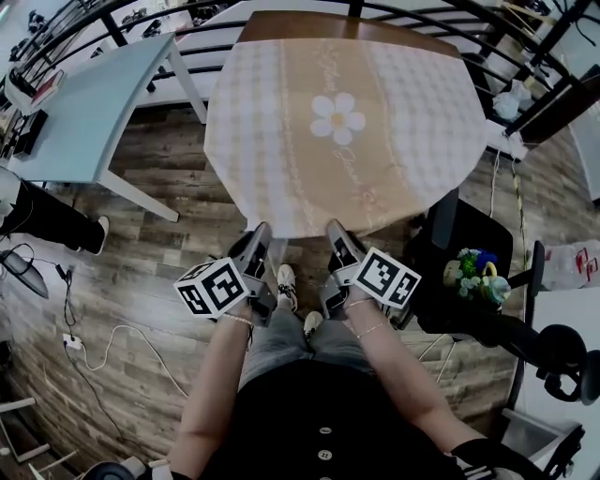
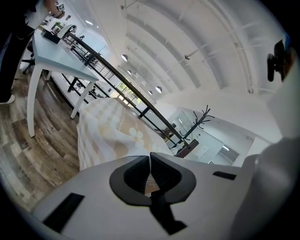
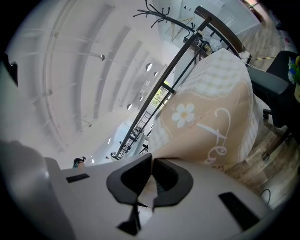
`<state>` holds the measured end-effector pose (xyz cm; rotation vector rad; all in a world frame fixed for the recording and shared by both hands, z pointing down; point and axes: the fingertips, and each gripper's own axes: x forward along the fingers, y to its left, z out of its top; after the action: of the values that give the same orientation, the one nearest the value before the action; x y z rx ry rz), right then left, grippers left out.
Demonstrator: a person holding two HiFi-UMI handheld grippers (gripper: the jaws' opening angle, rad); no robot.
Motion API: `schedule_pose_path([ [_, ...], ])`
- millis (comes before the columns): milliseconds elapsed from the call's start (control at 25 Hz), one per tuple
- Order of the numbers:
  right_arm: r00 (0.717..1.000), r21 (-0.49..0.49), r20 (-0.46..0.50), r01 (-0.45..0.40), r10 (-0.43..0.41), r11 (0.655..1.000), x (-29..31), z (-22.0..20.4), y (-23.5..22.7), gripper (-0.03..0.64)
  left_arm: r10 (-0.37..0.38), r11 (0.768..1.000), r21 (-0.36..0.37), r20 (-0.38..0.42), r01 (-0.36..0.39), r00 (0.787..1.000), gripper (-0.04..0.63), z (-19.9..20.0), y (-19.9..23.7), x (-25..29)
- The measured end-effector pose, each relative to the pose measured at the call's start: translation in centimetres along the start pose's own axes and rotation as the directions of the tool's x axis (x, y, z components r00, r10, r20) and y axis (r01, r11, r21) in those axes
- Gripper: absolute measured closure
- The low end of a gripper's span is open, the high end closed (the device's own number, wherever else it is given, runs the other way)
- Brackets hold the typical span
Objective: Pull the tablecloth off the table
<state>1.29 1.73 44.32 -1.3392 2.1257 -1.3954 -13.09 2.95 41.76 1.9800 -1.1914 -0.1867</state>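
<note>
Head view, looking steeply down: my two forearms reach forward over my lap. My left tongs (image 1: 260, 234) and my right tongs (image 1: 334, 232) sit side by side at the near edge of the tablecloth (image 1: 347, 122), each clenched on its hem. The tablecloth is beige with pale checked sides and a white daisy in the middle. It covers most of the bench (image 1: 347, 24), whose bare brown wood shows as a strip along the far edge. The wood-plank floor (image 1: 141, 272) lies below.

Left gripper view: the dark jaws of the left tongs (image 2: 150, 161) are pressed together, with a sliver of beige cloth pinched between them. The tablecloth (image 2: 108, 131) starts right at the jaws and spreads away up and to the left, with the daisy faintly visible on it.

Right gripper view: the jaws of the right tongs (image 3: 152, 165) are closed on a pale fold of the cloth. The tablecloth (image 3: 211, 112) rises from just above the jaws toward the upper right, showing the daisy and curly white lettering.
</note>
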Motion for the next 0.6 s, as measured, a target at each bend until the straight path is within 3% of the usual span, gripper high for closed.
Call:
schedule_pose_path([
  [600,0.996,0.023,-0.067,-0.059,0.060,0.998,-4.8,-2.4,0.8,0.589,0.002,1.000,0.028,0.009,-0.002,1.000,0.578,-3.4,-2.5,-4.4],
])
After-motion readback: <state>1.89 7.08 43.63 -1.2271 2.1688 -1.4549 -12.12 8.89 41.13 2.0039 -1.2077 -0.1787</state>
